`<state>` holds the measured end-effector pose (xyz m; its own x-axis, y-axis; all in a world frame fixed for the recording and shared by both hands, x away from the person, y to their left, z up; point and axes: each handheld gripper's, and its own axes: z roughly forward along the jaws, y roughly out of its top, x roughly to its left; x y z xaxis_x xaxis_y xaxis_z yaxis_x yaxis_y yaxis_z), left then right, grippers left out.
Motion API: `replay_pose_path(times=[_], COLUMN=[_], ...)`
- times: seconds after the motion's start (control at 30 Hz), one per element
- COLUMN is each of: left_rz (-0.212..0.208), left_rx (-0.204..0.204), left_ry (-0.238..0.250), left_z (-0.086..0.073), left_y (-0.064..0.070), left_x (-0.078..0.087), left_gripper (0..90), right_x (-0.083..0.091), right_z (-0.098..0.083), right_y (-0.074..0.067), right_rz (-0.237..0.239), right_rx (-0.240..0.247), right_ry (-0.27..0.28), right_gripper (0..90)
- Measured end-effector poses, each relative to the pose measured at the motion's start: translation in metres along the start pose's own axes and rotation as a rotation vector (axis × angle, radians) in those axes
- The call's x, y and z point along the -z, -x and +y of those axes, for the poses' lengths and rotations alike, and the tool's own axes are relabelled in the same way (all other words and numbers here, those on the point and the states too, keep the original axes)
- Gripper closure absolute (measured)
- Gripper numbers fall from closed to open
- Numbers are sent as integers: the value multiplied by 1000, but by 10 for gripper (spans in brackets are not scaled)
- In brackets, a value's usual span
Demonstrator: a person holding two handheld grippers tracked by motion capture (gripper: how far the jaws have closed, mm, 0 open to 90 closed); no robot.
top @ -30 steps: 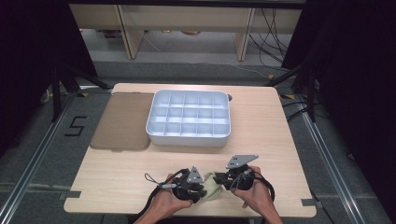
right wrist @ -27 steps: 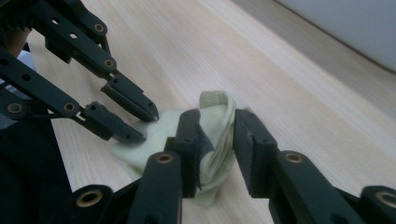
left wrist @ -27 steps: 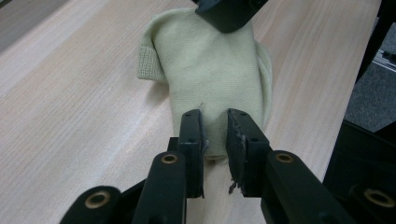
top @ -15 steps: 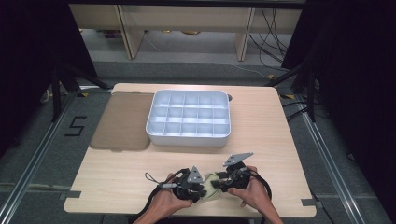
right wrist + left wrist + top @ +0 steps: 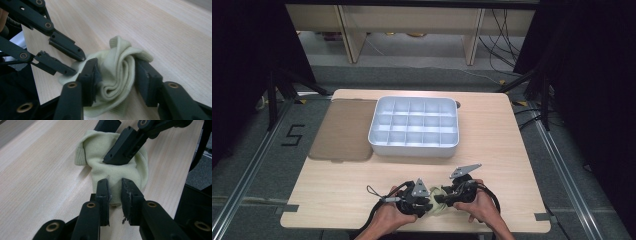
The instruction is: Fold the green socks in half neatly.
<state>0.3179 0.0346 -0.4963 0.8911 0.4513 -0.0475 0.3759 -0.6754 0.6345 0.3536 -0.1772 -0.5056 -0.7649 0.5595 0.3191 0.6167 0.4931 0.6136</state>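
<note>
Down at the near edge of the wooden table (image 5: 492, 130), both hands are working one pale yellow sock (image 5: 440, 196), bunched up between the two tools. The left gripper (image 5: 115, 185) is pinching a fold at the sock's (image 5: 110, 160) near end, jaws narrowed tight on the fabric. The right gripper (image 5: 115, 75) is straddling the rolled-up middle of the sock (image 5: 117, 72), its jaws having just been closing, pads pressing both flanks. The high view is adding the white compartment tray (image 5: 414, 126) and brown mat (image 5: 343, 130), well apart; the gripper views are showing the folds.
</note>
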Motion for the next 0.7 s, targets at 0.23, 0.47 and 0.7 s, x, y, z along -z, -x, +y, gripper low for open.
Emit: replay_pose_path(times=[0.23, 0.47, 0.7], left_rz=[-2, -6, 7], left_rx=[33, 3, 88], left_ry=[36, -3, 85], left_z=[-2, -9, -18], left_y=[2, 1, 3], left_x=[0, 6, 27], left_gripper=[749, 726, 669], right_x=[2, 5, 18], right_z=[-1, -1, 1], right_y=[1, 2, 1], right_rz=[48, 56, 11], right_rx=[-60, -74, -53], right_ry=[-2, 20, 64], right_gripper=[700, 734, 737])
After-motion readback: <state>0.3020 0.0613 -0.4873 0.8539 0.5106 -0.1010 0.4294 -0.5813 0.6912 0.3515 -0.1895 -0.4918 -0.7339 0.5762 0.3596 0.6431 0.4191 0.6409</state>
